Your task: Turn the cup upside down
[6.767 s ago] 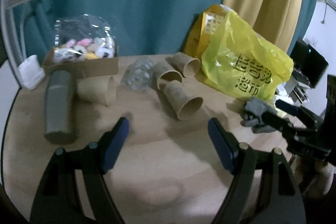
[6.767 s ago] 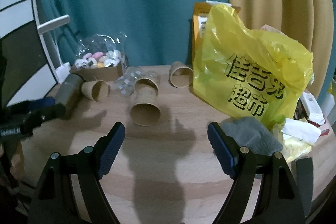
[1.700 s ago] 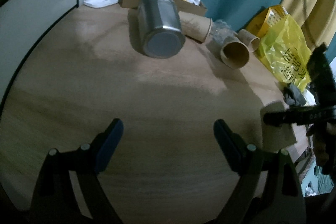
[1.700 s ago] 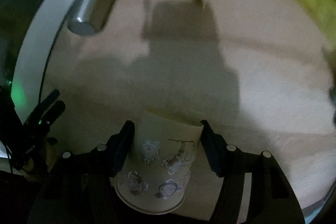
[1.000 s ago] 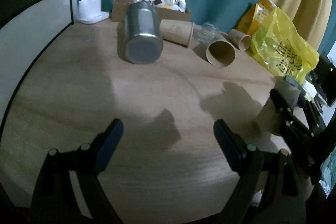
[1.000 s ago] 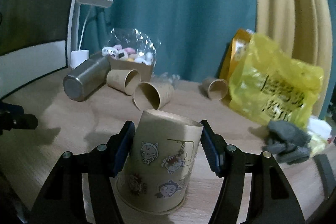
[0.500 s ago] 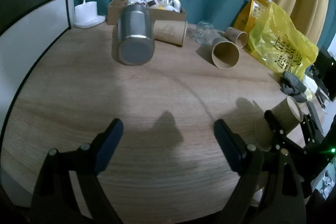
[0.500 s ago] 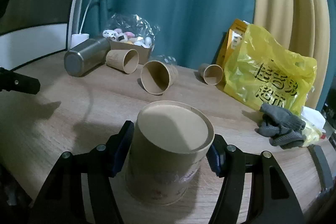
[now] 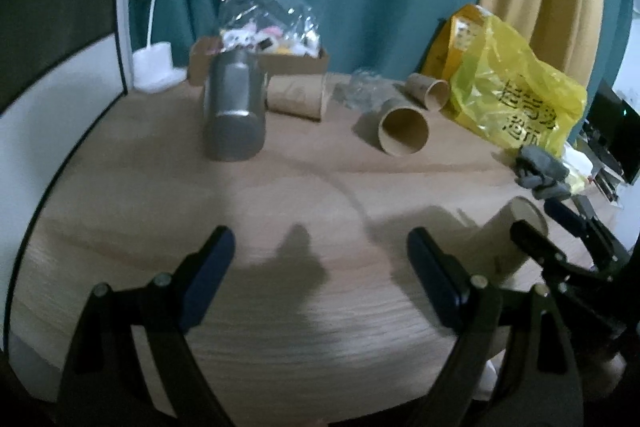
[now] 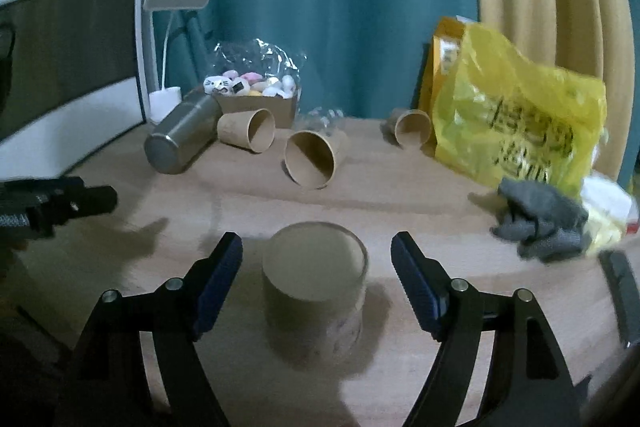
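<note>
A brown paper cup (image 10: 314,287) stands upside down on the wooden table (image 10: 420,195), its flat base up. My right gripper (image 10: 316,267) is open, its blue pads on either side of the cup and clear of it. In the left wrist view the same cup (image 9: 508,239) shows at the right edge with the right gripper (image 9: 556,231) around it. My left gripper (image 9: 320,263) is open and empty over the table's front left.
Three more paper cups (image 10: 310,157) (image 10: 248,129) (image 10: 412,127) lie on their sides at the back. A steel bottle (image 10: 180,141) lies at the back left near a white lamp (image 10: 164,99) and a snack box (image 10: 252,95). A yellow bag (image 10: 516,115) and grey cloth (image 10: 540,219) sit right.
My right gripper turned the cup over, set it base-up on the table, then opened and let it go. My left gripper stayed open and shifted only slightly.
</note>
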A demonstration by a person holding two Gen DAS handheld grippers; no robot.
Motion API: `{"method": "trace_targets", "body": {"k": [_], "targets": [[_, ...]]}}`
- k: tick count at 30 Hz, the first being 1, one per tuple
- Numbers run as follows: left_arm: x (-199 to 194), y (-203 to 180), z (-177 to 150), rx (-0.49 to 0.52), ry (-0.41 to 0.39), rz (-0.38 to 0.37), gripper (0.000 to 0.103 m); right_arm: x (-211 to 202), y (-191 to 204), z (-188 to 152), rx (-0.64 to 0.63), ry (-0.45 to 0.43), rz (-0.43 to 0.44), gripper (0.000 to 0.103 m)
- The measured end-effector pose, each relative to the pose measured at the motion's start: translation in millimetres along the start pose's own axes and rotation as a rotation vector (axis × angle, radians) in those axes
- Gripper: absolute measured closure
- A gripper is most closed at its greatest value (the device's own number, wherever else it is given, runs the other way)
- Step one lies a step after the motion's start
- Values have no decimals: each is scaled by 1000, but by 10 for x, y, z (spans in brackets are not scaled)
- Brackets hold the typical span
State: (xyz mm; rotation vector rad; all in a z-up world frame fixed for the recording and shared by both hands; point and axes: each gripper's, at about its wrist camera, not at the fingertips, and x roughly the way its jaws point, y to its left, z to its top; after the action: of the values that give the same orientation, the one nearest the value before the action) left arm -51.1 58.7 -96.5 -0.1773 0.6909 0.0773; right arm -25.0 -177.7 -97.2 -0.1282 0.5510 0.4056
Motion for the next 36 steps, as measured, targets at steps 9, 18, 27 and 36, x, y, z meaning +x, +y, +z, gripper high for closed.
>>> {"method": "trace_targets", "body": {"k": [9, 18, 27, 36], "targets": [[-190, -307, -176, 43, -28, 16, 14, -331, -244, -19, 73, 89, 20, 23], [-473, -426, -219, 62, -88, 40, 14, -553, -316, -78, 95, 66, 17, 23], [-569, -448, -195, 68, -106, 36, 14, -610, -323, -74, 96, 54, 13, 23], [-587, -478, -196, 71, -110, 34, 14, -617, -355, -72, 104, 54, 8, 23]]}}
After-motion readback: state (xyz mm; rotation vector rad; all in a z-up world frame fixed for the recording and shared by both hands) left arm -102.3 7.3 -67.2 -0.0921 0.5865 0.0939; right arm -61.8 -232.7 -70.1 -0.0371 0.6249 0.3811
